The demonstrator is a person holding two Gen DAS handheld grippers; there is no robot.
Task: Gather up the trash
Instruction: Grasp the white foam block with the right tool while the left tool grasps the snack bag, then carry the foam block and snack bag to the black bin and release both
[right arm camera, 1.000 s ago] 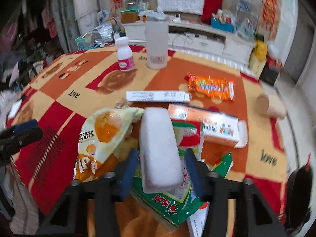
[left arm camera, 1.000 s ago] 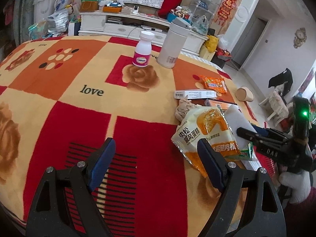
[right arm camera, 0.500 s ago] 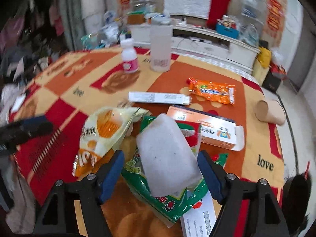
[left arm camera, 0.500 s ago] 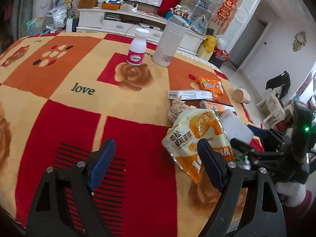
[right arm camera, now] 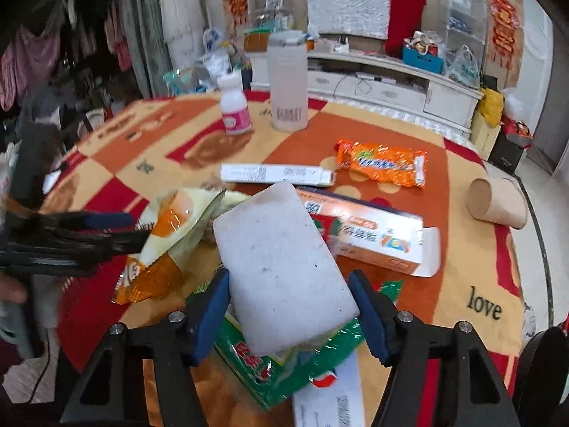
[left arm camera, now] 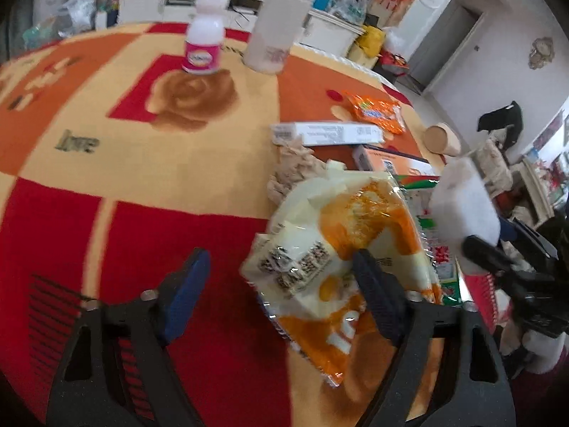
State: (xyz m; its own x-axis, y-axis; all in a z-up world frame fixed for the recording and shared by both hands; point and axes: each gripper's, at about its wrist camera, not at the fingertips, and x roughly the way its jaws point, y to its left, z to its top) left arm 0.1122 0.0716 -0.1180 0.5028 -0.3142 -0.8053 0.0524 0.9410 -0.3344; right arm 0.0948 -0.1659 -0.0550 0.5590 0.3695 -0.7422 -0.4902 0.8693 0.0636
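A yellow-orange snack wrapper (left arm camera: 338, 249) lies on the blanket-covered table (left arm camera: 177, 185). My left gripper (left arm camera: 279, 254) hangs over the wrapper's near-left edge with its jaws closing. Its right finger (left arm camera: 377, 295) is over the wrapper and its left finger is still clear of it. My right gripper (right arm camera: 288, 274) is closing on a white foam block (right arm camera: 281, 259), and both pads touch its sides. The block is tilted up over a green wrapper (right arm camera: 284, 366). In the left wrist view the block (left arm camera: 462, 203) stands above the right gripper (left arm camera: 498, 252).
Beyond lie a crumpled tissue (left arm camera: 295, 170), a long white box (right arm camera: 277, 173), an orange carton (right arm camera: 373, 235), an orange snack pack (right arm camera: 382, 163) and a tipped paper cup (right arm camera: 498, 203). A pill bottle (right arm camera: 234, 106) and a tall tumbler (right arm camera: 288, 85) stand at the back.
My left gripper moved forward and down onto the yellow wrapper and its jaws narrowed. My right gripper opened, then narrowed again on the white block, which has turned askew.
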